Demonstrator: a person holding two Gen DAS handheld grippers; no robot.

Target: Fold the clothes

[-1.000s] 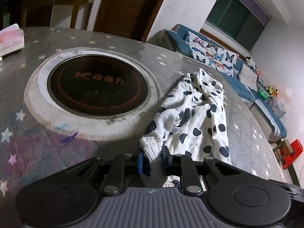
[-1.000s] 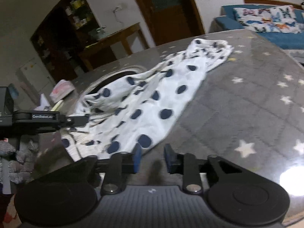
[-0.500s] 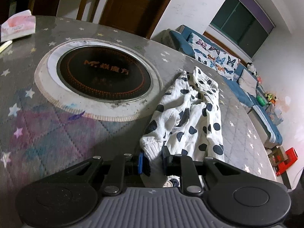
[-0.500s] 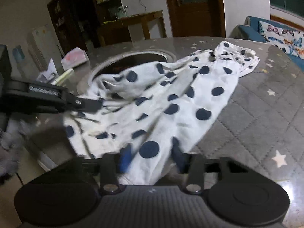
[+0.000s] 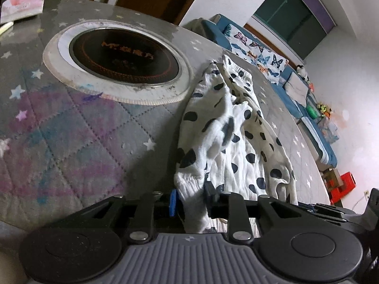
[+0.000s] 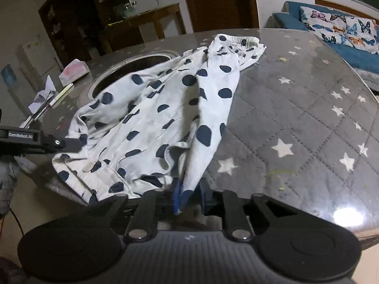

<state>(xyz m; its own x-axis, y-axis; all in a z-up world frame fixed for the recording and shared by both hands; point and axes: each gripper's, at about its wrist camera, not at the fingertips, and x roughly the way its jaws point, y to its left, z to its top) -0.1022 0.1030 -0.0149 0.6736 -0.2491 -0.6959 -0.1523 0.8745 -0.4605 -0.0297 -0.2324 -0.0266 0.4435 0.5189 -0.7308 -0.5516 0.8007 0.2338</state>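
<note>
Gripping now, right gripper point(image 6: 189, 197) pinching spotted trousers point(image 6: 165, 108)

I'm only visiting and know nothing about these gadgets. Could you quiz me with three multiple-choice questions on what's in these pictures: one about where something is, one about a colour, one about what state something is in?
1. Where does the round dark cooktop sit?
A. set into the table
B. on the sofa
C. on the floor

2. What colour are the spots on the white garment?
A. red
B. dark navy
C. yellow

3. What is the right gripper doing?
A. hanging open above the table
B. shut on the garment
C. holding a pen

Answers:
1 A, a pale ring frames it in the quilted table.
2 B, dark blue dots cover the cloth.
3 B, fabric rises pinched between its fingers; the left gripper also clamps a ribbed cuff.
</note>
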